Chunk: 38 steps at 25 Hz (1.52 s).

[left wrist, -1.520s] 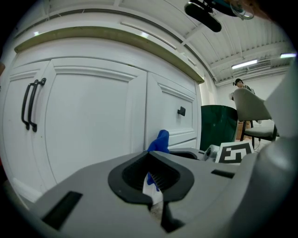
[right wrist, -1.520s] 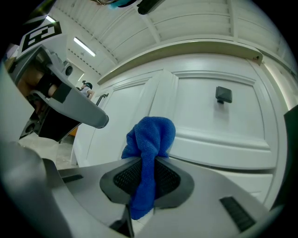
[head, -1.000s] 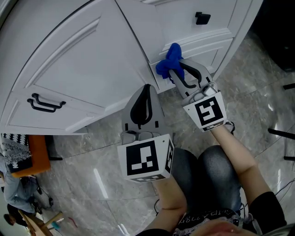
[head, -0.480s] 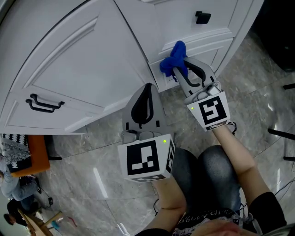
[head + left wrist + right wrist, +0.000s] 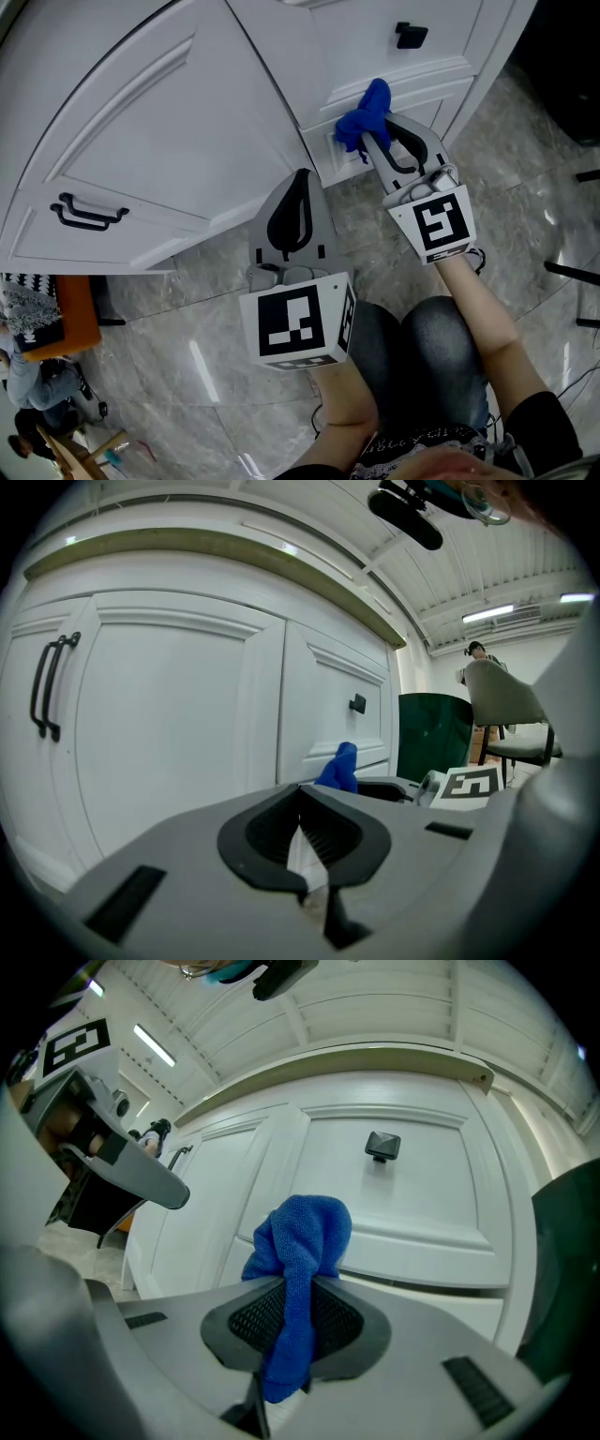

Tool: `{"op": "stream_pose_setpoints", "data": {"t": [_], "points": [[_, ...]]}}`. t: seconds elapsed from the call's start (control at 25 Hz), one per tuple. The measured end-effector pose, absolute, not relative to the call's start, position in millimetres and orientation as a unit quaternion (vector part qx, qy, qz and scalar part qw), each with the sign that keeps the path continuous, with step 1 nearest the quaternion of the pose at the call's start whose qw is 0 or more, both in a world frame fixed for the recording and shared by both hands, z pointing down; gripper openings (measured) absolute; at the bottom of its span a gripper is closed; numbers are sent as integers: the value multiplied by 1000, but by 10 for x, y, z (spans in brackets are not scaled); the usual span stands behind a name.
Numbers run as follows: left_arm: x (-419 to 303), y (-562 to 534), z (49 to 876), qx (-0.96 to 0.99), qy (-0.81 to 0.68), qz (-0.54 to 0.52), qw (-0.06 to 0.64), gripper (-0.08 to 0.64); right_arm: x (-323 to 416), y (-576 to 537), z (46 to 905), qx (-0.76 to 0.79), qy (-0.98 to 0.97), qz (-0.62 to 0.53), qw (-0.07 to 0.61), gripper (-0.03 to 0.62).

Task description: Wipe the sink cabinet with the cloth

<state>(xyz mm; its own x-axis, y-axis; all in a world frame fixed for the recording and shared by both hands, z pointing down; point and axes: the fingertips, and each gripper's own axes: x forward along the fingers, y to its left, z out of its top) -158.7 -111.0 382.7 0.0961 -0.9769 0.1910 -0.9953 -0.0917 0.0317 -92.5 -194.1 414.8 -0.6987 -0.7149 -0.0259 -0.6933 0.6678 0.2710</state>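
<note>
Nearest, the left tongs [image 5: 300, 183] hang pinched together, empty. Beyond, the right tongs [image 5: 378, 141] clamp the blue cloth [image 5: 367, 111] against the sink cabinet [image 5: 141, 122] at its drawer ledge. Wiping looks under way; the next move likely calls for sliding along that ledge with firm contact.

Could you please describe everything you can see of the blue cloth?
The blue cloth looks like soft, nubby microfibre, bunched into a rounded wad. The right gripper is shut on its middle: the wad bulges beyond the jaws and a short tail hangs behind them. It is held at the sink cabinet, by the moulded ledge below the black knob; contact cannot be confirmed.
</note>
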Motion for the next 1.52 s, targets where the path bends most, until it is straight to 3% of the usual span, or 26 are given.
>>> {"op": "stream_pose_setpoints", "data": {"t": [1.52], "points": [[-1533, -1167, 3875, 739, -666, 67, 79, 6, -381, -2212, 4167, 452, -883, -120, 38, 75]]}}
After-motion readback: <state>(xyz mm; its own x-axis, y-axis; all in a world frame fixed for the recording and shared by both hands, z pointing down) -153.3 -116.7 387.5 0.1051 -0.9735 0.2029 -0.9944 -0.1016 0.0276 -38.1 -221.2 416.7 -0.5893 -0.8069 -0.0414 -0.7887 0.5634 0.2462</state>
